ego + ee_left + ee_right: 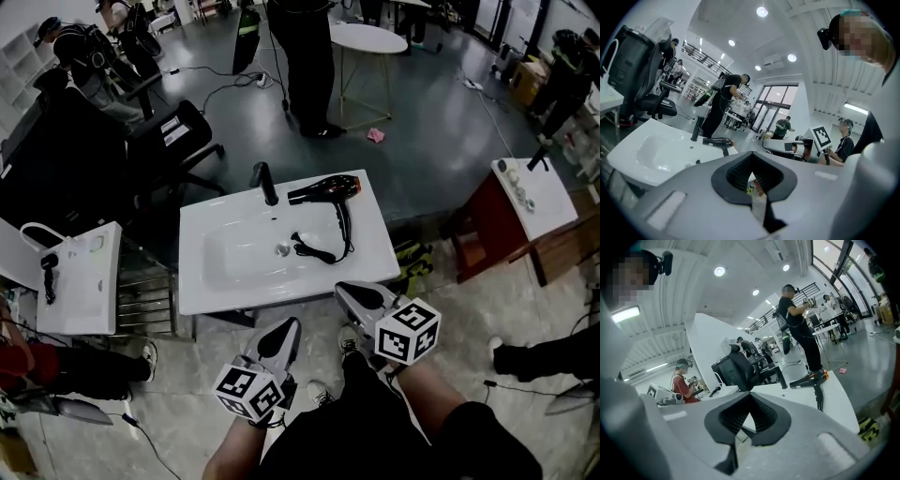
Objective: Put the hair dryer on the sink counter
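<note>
The hair dryer (325,190) is black and glossy, with a copper-orange ring round its rear end and a straight handle pointing back toward the hand-held grippers. It lies on its side on the white worktop (380,262), ahead of both hand-held grippers and on the far side from them, nearer the right one's line than the left's. Its black cord (322,247) runs down from the handle and bunches in a loose coil nearer the hand-held grippers, beside the drain (281,248). It seems to end in a plug, though that is too small to be sure.

The worktop is smooth and shiny, with a shallow rounded rectangular basin (234,253). A black post-shaped faucet (266,184) stands just left of the dryer's nozzle.

The left hand-held gripper (289,326) has its ribbed dark pads closed together with nothing between them. The right hand-held gripper (345,291) is likewise closed and empty. Both are at the worktop's near edge, well apart from the dryer.
</note>
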A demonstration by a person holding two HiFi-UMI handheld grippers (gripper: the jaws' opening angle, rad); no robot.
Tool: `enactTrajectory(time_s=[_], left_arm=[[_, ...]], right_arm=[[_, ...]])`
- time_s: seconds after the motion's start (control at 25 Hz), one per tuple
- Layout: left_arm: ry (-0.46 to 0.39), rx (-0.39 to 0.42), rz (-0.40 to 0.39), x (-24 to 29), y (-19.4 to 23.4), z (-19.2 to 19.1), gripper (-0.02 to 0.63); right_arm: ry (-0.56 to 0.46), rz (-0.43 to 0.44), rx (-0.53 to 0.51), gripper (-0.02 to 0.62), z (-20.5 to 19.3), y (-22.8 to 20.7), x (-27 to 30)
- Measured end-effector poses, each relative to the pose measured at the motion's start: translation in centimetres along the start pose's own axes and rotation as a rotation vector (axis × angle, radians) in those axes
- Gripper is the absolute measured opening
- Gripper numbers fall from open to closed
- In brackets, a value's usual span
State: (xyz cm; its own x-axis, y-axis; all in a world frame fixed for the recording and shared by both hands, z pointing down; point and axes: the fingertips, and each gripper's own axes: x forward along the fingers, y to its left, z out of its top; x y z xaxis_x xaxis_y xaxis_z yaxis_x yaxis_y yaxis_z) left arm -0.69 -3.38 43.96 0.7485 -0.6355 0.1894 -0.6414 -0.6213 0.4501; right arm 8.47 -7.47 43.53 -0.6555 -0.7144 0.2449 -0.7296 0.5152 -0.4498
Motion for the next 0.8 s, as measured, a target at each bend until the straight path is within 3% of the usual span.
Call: enactTrajectory(time_s=[0.44,0.8], left_arm=[[0.004,0.011,-0.036,-3.5,-2.3,-1.7,0.003],[0.002,0.01,-0.04,-5.0,-3.5,-2.5,0.003]], right_arm=[[-0.002,0.013,-0.011,0.002,-3.2,5.3,-3.0],[0.008,0.013,-0.046,0.002,-4.4,7.3,-4.0]])
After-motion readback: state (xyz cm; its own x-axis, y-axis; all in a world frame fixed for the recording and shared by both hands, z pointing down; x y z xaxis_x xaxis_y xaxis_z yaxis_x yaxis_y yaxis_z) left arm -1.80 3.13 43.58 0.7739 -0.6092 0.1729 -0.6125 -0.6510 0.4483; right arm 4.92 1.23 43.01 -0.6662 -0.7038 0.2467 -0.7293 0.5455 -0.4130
